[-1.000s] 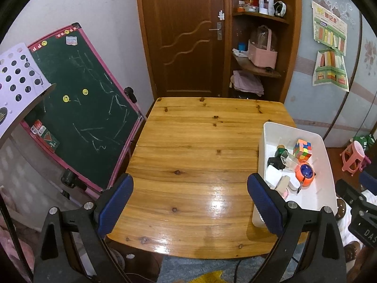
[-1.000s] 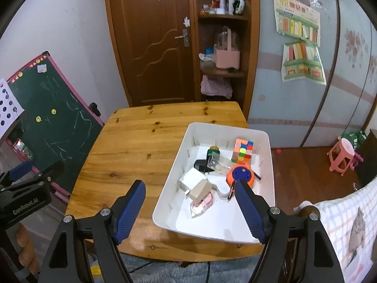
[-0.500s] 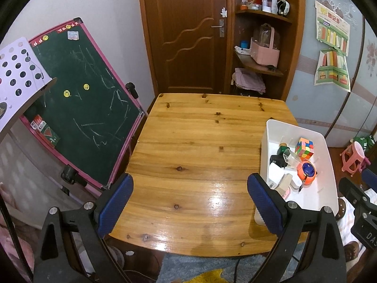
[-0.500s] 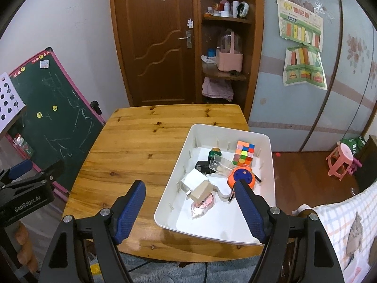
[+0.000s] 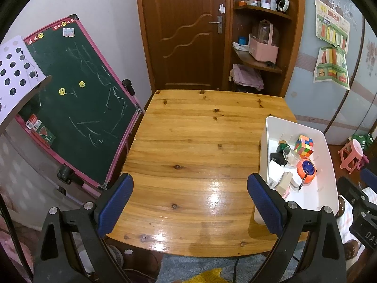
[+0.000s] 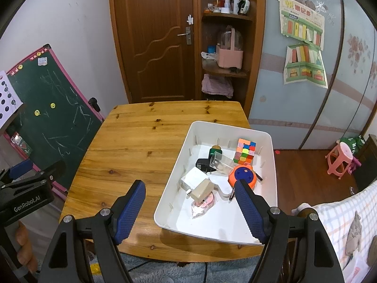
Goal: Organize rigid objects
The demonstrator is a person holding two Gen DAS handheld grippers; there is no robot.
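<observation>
Rigid objects sit heaped in white bin (image 6: 267, 141), lower right of frame, on desk (image 6: 132, 146). Left tool (image 5: 189, 202): spread wide, empty, over bare wood. Right tool (image 6: 189, 206): spread wide, empty, above bin's near left wall. Risks: clear box (image 6: 220, 164) leans on neighbours and may topple; orange tape measure (image 6: 242, 176) could roll; cube (image 6: 245, 152) crowded.
</observation>
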